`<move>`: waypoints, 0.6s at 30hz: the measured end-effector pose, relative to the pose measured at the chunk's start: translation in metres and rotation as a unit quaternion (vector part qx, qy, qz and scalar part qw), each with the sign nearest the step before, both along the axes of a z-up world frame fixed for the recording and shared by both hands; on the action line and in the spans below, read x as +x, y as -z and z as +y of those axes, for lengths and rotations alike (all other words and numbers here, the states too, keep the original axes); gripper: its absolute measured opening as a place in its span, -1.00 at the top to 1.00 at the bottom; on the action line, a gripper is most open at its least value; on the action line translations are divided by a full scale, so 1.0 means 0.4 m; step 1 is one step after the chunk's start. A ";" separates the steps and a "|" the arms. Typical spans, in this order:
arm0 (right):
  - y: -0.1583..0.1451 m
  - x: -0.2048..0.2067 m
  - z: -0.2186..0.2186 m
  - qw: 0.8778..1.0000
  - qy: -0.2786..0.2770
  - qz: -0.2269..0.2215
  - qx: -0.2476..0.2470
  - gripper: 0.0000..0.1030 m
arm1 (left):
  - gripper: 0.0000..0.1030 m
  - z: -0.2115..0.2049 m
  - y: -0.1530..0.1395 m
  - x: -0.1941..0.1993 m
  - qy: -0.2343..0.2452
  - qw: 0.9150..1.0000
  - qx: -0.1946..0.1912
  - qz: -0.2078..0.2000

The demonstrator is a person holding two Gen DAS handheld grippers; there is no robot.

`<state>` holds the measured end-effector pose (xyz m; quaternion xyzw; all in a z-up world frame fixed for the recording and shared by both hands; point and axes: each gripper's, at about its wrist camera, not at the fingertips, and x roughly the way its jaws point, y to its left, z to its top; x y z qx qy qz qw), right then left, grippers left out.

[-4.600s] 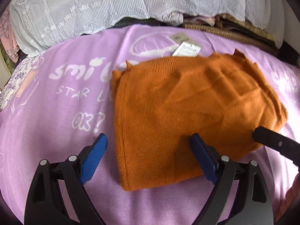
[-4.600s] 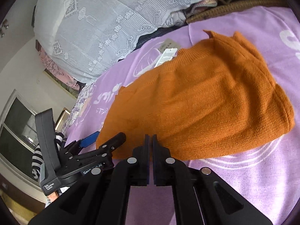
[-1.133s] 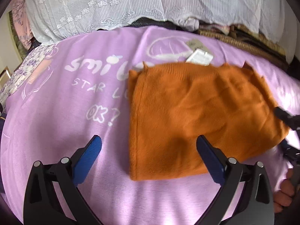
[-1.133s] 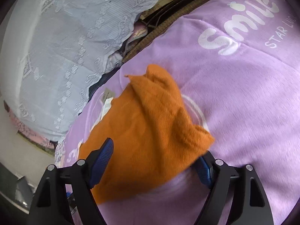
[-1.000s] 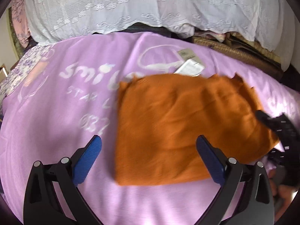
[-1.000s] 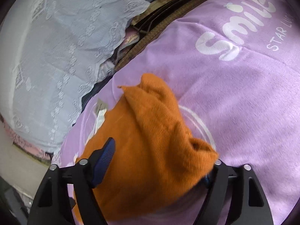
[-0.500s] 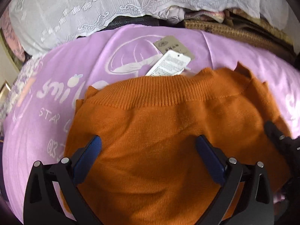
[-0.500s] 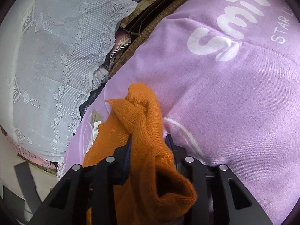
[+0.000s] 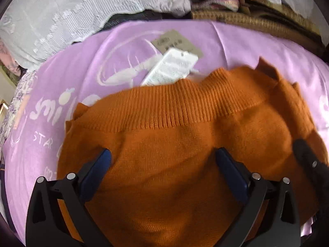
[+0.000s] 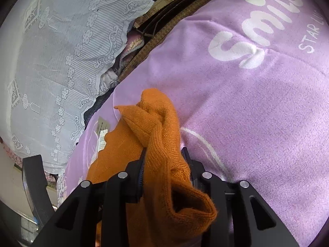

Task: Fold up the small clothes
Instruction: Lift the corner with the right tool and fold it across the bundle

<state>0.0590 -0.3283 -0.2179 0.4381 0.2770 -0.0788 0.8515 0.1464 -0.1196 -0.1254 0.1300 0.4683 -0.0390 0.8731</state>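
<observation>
Right wrist: right claw (image 10: pixel 164 154) angled down, clamping sweater (image 10: pixel 160 135).

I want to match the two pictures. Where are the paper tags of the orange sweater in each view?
Left wrist: paper tags at upper centre, just above the sweater's ribbed edge.
Right wrist: paper tags small, left of centre, beside the orange sweater.
Shared landmark: white lace cloth.

My left gripper (image 9: pixel 162 158) and right gripper (image 10: pixel 164 154) are black plastic, with blue pads (image 9: pixel 102 162) and silver screws (image 9: pixel 71 176)
</observation>
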 end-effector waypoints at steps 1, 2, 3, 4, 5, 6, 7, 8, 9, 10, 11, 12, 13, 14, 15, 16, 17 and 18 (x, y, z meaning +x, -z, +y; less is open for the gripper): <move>-0.002 -0.001 0.001 1.000 0.000 -0.002 -0.001 0.39 | -0.90 -0.001 -0.011 0.005 0.001 1.000 -0.009 0.007; -0.004 -0.003 0.002 1.000 -0.001 -0.005 -0.001 0.44 | -0.90 -0.005 -0.023 0.013 0.008 1.000 -0.023 0.016; -0.008 -0.004 0.006 1.000 -0.003 -0.008 -0.003 0.45 | -0.90 -0.013 -0.043 0.027 0.022 0.999 -0.037 0.028; -0.016 -0.005 0.013 1.000 -0.008 -0.012 -0.011 0.48 | -0.90 -0.019 -0.053 0.037 0.030 0.998 -0.039 0.032; -0.026 -0.006 0.020 1.000 -0.012 -0.018 -0.021 0.50 | -0.90 -0.029 -0.064 0.049 0.039 0.998 -0.036 0.034; -0.038 -0.008 0.029 0.999 -0.018 -0.026 -0.032 0.51 | -0.90 -0.044 -0.071 0.064 0.051 0.998 -0.028 0.034; -0.054 -0.010 0.041 0.998 -0.027 -0.038 -0.047 0.51 | -0.90 -0.051 -0.073 0.071 0.054 0.998 -0.021 0.033; -0.067 -0.012 0.052 0.997 -0.034 -0.044 -0.061 0.51 | -0.90 -0.055 -0.072 0.080 0.052 0.998 -0.016 0.034; -0.078 -0.012 0.064 0.995 -0.040 -0.050 -0.076 0.51 | -0.90 -0.050 -0.071 0.086 0.051 0.998 -0.026 0.039; -0.091 -0.013 0.078 0.993 -0.048 -0.055 -0.092 0.51 | -0.90 -0.041 -0.073 0.088 0.054 0.997 -0.044 0.045; -0.100 -0.012 0.087 0.992 -0.055 -0.060 -0.099 0.51 | -0.90 -0.030 -0.075 0.088 0.058 0.995 -0.068 0.051; -0.107 -0.012 0.098 0.990 -0.063 -0.067 -0.105 0.51 | -0.90 -0.015 -0.078 0.086 0.064 0.992 -0.097 0.056; -0.114 -0.012 0.103 0.989 -0.068 -0.071 -0.107 0.51 | -0.90 -0.009 -0.081 0.085 0.068 0.990 -0.112 0.059; -0.120 -0.012 0.110 0.988 -0.073 -0.076 -0.109 0.51 | -0.90 -0.005 -0.082 0.084 0.071 0.989 -0.117 0.058; -0.126 -0.014 0.116 0.987 -0.078 -0.080 -0.112 0.51 | -0.90 -0.005 -0.084 0.079 0.074 0.989 -0.116 0.053; -0.134 -0.015 0.124 0.987 -0.079 -0.082 -0.115 0.51 | -0.90 -0.006 -0.089 0.071 0.079 0.989 -0.113 0.046; -0.140 -0.017 0.130 0.986 -0.081 -0.084 -0.120 0.51 | -0.90 -0.008 -0.094 0.060 0.081 0.990 -0.112 0.041; -0.146 -0.019 0.137 0.985 -0.084 -0.087 -0.124 0.51 | -0.90 -0.004 -0.104 0.046 0.084 0.989 -0.115 0.034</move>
